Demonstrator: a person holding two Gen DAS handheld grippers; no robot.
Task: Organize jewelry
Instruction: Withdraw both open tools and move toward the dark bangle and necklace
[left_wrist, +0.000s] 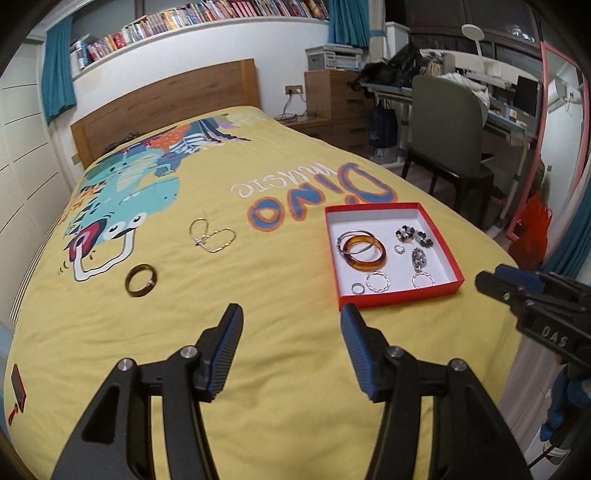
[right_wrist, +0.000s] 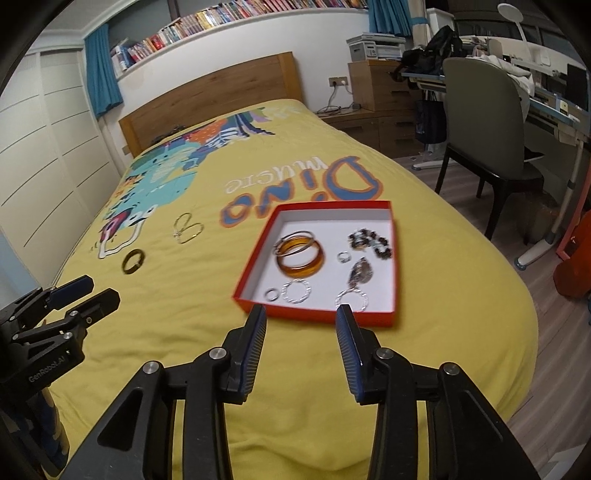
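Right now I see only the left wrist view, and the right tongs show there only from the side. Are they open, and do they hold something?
Observer: The right tongs are open and hold nothing. Their tips sit just before the near wall of the box.
Operator: Thank you. How do my left tongs look from that side?
Observer: In the right wrist view the left tongs come in from the left edge, with the two tips apart. They point toward the dark ring, which lies ahead of them and is not touched.
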